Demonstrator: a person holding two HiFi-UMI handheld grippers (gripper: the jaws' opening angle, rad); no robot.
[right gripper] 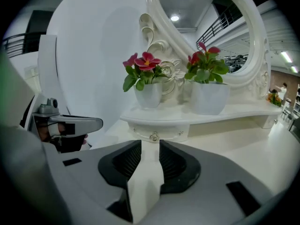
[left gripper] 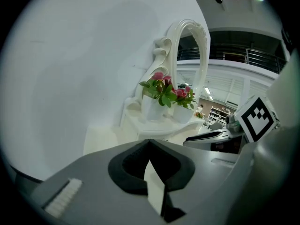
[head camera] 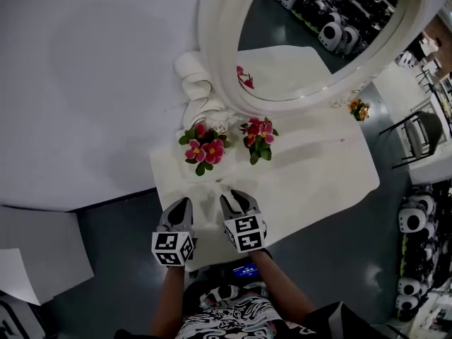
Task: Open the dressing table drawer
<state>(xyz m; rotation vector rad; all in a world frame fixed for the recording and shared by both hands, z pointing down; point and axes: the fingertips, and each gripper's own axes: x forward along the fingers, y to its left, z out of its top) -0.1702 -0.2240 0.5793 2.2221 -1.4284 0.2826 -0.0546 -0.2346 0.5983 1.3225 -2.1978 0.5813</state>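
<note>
**A:** What are the jaws nearest the drawer doing?

**B:** The right gripper [right gripper: 150,146] has its jaws apart. Only bare tabletop [right gripper: 225,146] shows in the gap, and the pads press on nothing.

**A:** And the other one?

**B:** The left gripper [left gripper: 150,142] has its jaws together at the tips and holds nothing. It sits just to the left of the right jaws, about level with them, over the near edge of the tabletop.

**A:** Where is the drawer?

**B:** It is straight ahead of the right jaws, a little past their tips. It's a small white drawer [right gripper: 165,133], closed, tucked under a low shelf [right gripper: 229,115]. Its round knob [right gripper: 153,136] lines up with the gap between the jaws. The jaws are not touching it.

**A:** What is beyond that?

**B:** On the shelf, a white flower pot [right gripper: 149,95] with pink blooms stands right above the knob. A second pot [right gripper: 208,97] stands to the right of the jaws' line. Behind both is an oval mirror [right gripper: 206,22] in a carved white frame, and then a plain white wall [right gripper: 89,46].
</note>
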